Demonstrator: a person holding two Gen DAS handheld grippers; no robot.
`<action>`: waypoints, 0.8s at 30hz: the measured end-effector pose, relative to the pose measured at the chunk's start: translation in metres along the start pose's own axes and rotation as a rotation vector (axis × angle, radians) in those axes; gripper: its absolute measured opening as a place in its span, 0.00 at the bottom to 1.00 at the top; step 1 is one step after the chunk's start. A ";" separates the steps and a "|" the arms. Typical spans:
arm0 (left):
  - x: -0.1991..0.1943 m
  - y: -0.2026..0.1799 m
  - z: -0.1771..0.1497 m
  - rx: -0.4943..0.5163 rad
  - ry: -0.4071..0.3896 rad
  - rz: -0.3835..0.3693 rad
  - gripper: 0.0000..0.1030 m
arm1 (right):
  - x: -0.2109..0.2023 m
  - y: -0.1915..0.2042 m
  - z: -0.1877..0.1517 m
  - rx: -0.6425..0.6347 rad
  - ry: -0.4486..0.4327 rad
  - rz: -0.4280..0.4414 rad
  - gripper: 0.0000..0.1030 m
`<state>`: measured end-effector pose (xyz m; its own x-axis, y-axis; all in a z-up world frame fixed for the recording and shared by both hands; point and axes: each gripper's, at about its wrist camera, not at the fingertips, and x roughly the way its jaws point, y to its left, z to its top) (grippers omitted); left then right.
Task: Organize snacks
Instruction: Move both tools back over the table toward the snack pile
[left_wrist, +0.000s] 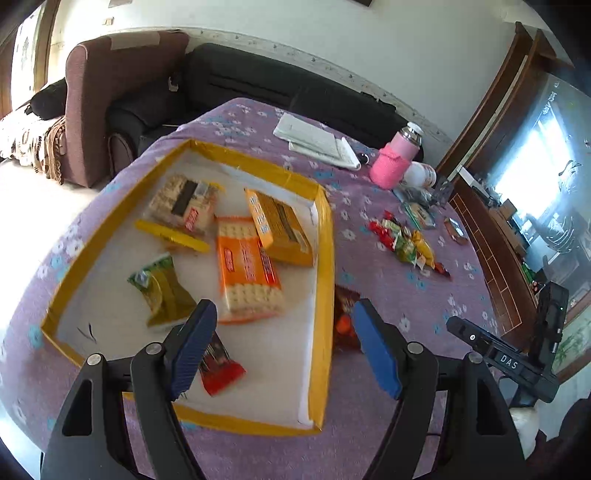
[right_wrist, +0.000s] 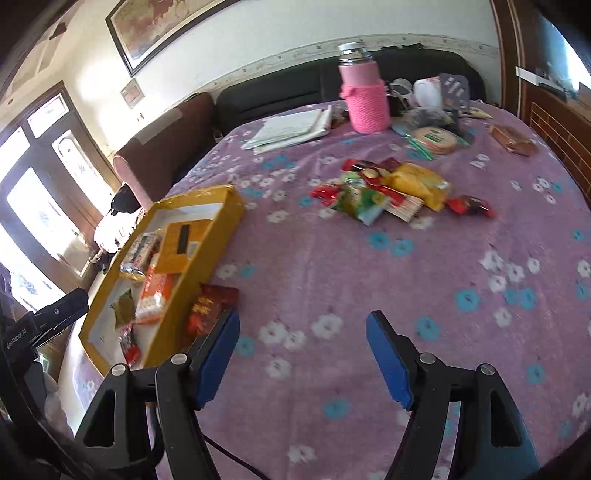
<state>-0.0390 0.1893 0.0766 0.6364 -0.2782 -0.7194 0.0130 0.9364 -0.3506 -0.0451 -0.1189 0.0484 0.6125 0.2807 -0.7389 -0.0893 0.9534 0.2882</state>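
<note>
1. The left gripper hangs wide and empty over the yellow-rimmed tray, which already holds cracker packs.
2. The dark red packet lies on the cloth against the tray's outer wall; it looks light, crinkly and slippery, best pinched across its flat middle.
3. The right gripper is wide, empty.
4. The loose snack pile lies well beyond it.

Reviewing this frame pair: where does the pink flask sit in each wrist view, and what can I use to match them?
Left wrist: pink flask upper right, at the table's far edge, tilted by the lens.
Right wrist: pink flask top centre, upright beside the papers.
Shared landmark: the yellow-rimmed box of snacks.
</note>
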 end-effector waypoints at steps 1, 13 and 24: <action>-0.002 -0.003 -0.006 -0.004 -0.013 0.022 0.74 | -0.003 -0.004 -0.003 0.001 0.000 0.000 0.71; -0.022 -0.009 -0.030 0.026 -0.156 0.168 0.74 | -0.001 -0.004 -0.020 -0.116 0.026 0.134 0.70; -0.021 0.005 -0.025 0.030 -0.136 0.171 0.74 | 0.051 0.075 -0.014 -0.291 0.091 0.198 0.70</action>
<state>-0.0714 0.1947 0.0748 0.7297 -0.0849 -0.6784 -0.0826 0.9741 -0.2107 -0.0311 -0.0317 0.0237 0.4899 0.4597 -0.7407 -0.4273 0.8672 0.2555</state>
